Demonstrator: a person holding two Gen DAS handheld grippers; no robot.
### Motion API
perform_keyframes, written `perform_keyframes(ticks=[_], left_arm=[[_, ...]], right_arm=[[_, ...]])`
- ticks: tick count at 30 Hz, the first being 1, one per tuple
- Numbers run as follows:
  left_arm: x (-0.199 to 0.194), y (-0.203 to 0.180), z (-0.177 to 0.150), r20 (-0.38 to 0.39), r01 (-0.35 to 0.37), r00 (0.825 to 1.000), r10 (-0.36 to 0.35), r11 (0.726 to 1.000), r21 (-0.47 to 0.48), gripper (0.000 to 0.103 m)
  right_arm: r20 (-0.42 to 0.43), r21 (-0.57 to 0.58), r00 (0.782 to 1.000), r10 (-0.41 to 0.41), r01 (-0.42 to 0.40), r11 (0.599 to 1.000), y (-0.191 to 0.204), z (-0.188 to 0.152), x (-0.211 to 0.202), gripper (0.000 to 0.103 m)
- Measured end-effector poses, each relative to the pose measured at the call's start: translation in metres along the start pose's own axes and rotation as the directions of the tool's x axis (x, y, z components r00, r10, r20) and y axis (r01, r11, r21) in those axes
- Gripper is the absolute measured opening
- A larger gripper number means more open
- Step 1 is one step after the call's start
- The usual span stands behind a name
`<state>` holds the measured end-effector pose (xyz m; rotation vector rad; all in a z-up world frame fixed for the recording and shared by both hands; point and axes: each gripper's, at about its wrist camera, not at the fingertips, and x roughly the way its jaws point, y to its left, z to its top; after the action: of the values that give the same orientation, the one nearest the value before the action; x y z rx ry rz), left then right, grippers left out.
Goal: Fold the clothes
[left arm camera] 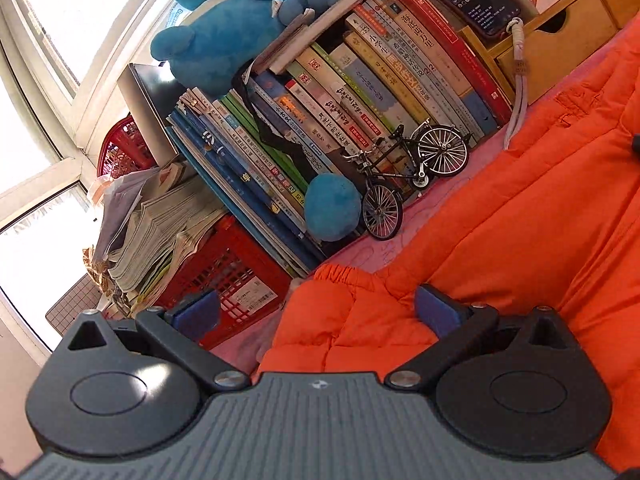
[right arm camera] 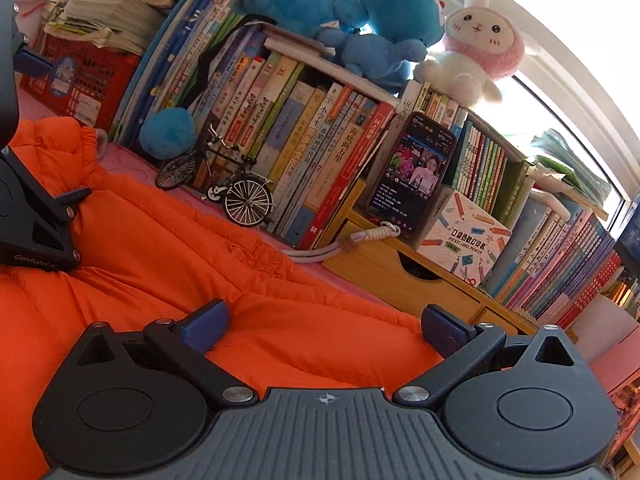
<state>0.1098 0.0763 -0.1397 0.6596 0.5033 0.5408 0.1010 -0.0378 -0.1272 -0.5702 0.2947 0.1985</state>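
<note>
Our left gripper [left arm camera: 318, 312] and right gripper [right arm camera: 324, 326] hang with jaws released. The orange jacket [right arm camera: 168, 248] looks puffy, light and slippery. We'd pinch its elastic cuff [left arm camera: 340, 274].

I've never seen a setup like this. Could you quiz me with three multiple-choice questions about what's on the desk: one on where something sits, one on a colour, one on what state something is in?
1. Where does the model bicycle stand?
A. On top of the books
B. On the pink surface in front of the row of books
C. Inside the red crate

2. What colour is the puffer jacket?
A. Orange
B. Green
C. Black

3. How are the left tongs?
A. Shut on the jacket's cuff
B. Open, jaws apart over the cuff
C. Out of view

Answers:
1 B: its wheels rest on the pink surface, with book spines behind it.
2 A: the quilted fabric is bright orange in both views.
3 B: the blue pads stand wide apart and clamp nothing.
</note>
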Motion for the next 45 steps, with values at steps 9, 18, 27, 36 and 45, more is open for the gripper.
perform_keyframes(ticks=[9, 18, 27, 36, 45], left_arm=[[0.008, 0.002, -0.013, 0.002, -0.018, 1.0, 0.017, 0.999, 0.039, 0.103], [0.013, 0.019, -0.037, 0.093, -0.032, 0.995, 0.023, 0.995, 0.092, 0.103], [0.023, 0.033, -0.059, 0.116, 0.0, 0.993, -0.009, 0.997, 0.076, 0.103], [0.031, 0.045, -0.061, 0.079, 0.105, 0.991, -0.105, 0.994, 0.01, 0.103], [0.036, 0.051, -0.062, 0.063, 0.15, 0.987, -0.148, 0.988, -0.023, 0.103]], right_arm=[[-0.035, -0.078, 0.998, -0.051, 0.048, 0.996, -0.016, -0.032, 0.004, 0.102], [-0.067, -0.107, 0.992, -0.108, 0.1, 0.989, -0.054, -0.061, 0.005, 0.102], [-0.096, -0.041, 0.985, -0.146, 0.143, 0.989, -0.084, -0.088, -0.004, 0.102], [-0.14, 0.021, 0.983, -0.119, 0.123, 0.992, -0.099, -0.095, -0.001, 0.103], [-0.162, 0.071, 0.985, -0.062, 0.074, 0.995, -0.107, -0.095, 0.003, 0.103]])
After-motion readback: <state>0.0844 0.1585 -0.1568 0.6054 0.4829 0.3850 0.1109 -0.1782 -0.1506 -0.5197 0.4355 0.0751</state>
